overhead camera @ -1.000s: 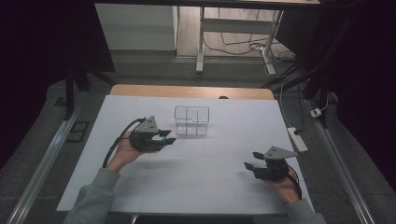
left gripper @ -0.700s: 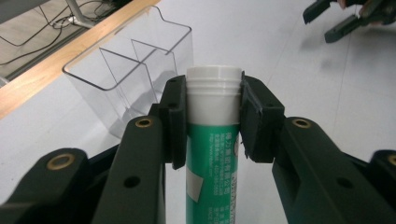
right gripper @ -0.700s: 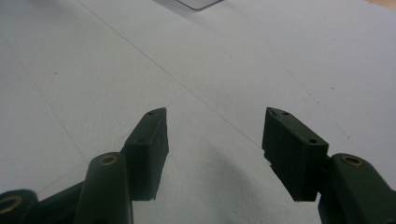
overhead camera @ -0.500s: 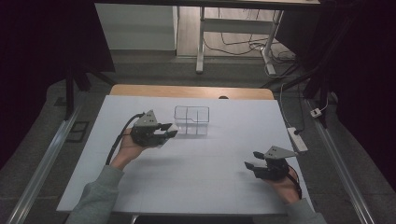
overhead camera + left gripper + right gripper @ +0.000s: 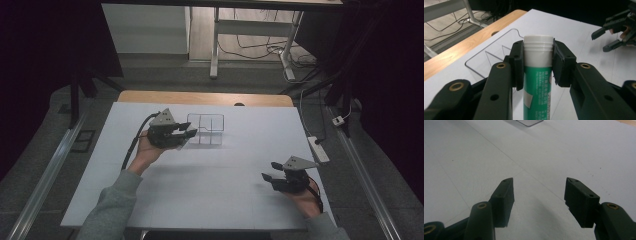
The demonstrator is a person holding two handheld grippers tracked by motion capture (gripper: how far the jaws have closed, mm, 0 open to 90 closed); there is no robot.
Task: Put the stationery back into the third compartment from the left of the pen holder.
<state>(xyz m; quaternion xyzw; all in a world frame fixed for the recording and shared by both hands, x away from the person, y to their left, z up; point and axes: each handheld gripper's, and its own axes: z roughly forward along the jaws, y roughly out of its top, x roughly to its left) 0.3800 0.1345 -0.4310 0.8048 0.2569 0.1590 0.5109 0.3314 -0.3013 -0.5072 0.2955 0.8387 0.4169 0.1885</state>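
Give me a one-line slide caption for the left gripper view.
Left gripper clamps a green tube just below its white cap, with the clear divided tray on the table behind.

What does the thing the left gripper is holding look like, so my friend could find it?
Look at the white table, then the left gripper beside the clear divided box. Between its black jaws is a tube: green body with small white print and a ribbed white cap. Nothing else on the table is green.

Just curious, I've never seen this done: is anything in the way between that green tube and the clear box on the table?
Nothing visible. The left claw grips the green tube beside the clear box, with bare white table between them.
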